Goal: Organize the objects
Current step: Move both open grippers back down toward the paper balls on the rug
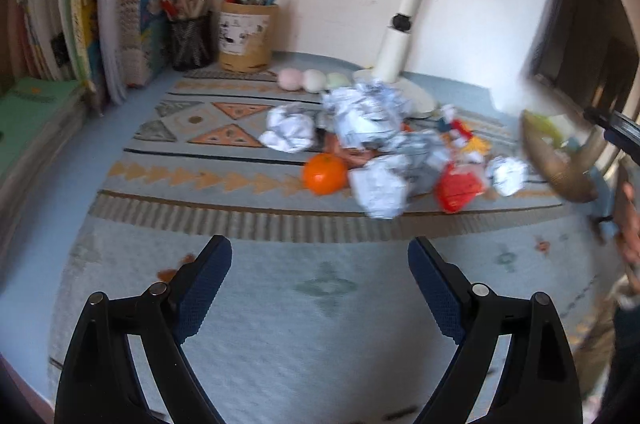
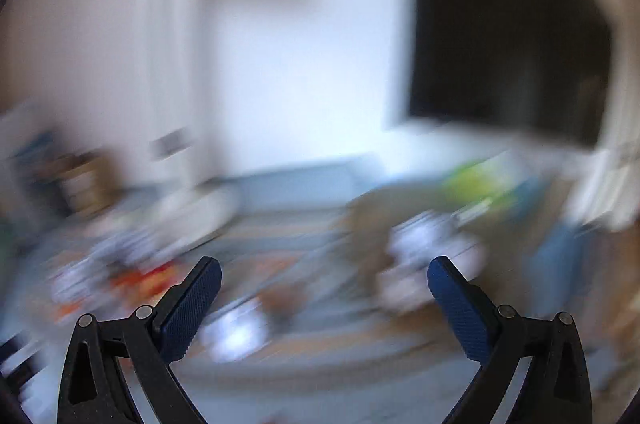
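While both left tongs (image 1: pixel 320 288) and right tongs (image 2: pixel 324 304) gape empty, crumpled paper (image 1: pixel 366 119) and an orange (image 1: pixel 325 173) ahead remain unsorted.

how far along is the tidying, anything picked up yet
Barely begun. Done: books and pen cups stand at the wall. In hand: nothing; left gripper and right gripper show open, empty jaws. Left: crumpled paper balls, orange and red wrapper still piled on the mat.

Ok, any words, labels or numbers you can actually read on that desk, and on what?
None legible.
Books: cover print too blurred.
Beige pen cup: label has dark marks, unreadable.
Red packet: no readable text.
Crumpled papers: print too small.
Right wrist view: all motion blur.
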A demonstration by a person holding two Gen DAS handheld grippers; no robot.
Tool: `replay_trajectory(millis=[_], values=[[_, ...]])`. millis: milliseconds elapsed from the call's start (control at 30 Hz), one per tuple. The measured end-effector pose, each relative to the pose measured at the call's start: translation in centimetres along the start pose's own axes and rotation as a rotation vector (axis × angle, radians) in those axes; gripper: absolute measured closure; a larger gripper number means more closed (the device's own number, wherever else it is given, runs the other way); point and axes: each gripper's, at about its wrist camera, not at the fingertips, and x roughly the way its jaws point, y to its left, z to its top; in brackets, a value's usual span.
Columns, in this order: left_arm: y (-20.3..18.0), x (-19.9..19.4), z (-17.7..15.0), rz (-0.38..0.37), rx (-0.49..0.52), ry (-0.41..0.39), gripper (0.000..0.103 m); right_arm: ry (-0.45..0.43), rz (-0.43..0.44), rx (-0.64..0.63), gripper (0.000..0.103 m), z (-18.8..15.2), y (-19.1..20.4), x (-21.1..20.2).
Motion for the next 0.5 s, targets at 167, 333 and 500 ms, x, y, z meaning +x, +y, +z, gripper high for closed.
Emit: replay_trajectory(millis=[167,333,500], values=[[-0.4,1.5,-0.1,0.093,0.082,-0.058,0.014,0.102,0.013,-0.04,0.0,-6.4,4.2,4.3],[-0.7,2.2,-0.6,0.069,0.114,-0.012,0.014,0.129,-0.14,-0.088,0.0,-9.5,5.5,6.6],[-1.3,2.8,0.4,-0.098,0.048,0.04,0.014,0.143,-0.138,-0.096,0.0,-10.0,5.9,6.5]])
